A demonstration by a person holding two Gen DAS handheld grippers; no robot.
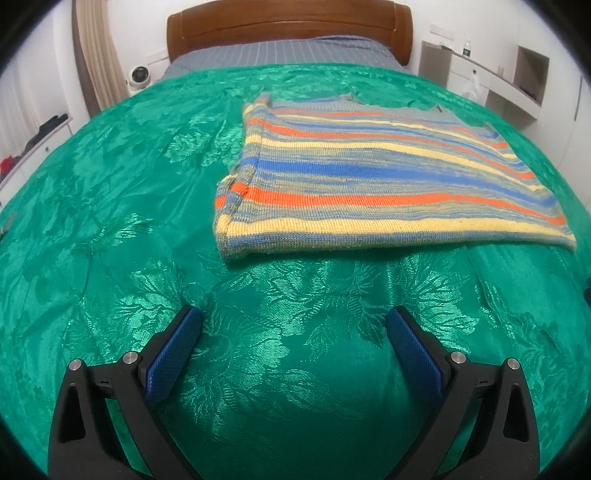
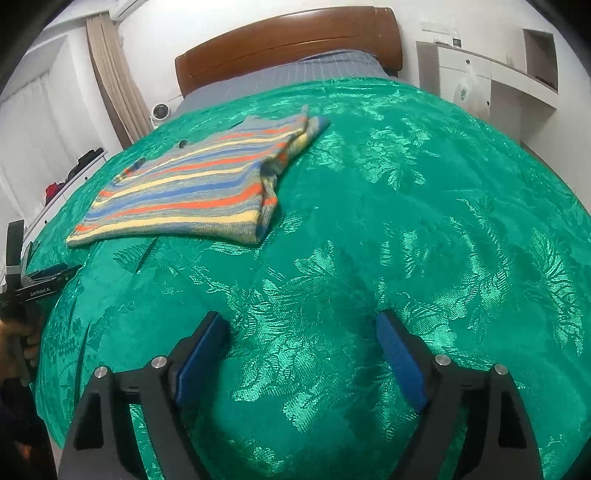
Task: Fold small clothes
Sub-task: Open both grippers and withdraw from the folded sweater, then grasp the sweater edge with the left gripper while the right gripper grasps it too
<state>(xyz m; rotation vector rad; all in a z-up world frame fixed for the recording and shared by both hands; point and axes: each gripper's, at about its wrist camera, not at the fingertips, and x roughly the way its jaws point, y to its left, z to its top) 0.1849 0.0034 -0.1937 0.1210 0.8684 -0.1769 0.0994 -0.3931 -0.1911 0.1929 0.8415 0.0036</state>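
While striped sweater (image 1: pixel 373 177) lay folded flat on green bedspread (image 1: pixel 110 221), both hand-held grippers hovered over bare cloth near bed's foot. Left hand-held gripper (image 1: pixel 295 321): jaws wide apart, nothing between; sweater at its 1 o'clock. Right hand-held gripper (image 2: pixel 301 325): jaws apart, empty; sweater (image 2: pixel 192 188) at its 11 o'clock. Wooden headboard (image 1: pixel 288 33) at 12 o'clock, curtain (image 1: pixel 99 55) at 10.

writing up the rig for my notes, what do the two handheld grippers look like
Both match: the left gripper and right gripper each have black angular plastic arms with triangular cut-outs, silver round pins at the joints, and flat blue textured pads on the fingers. From the right wrist view, the left one's black body carries small white lettering; a hand grips its handle.
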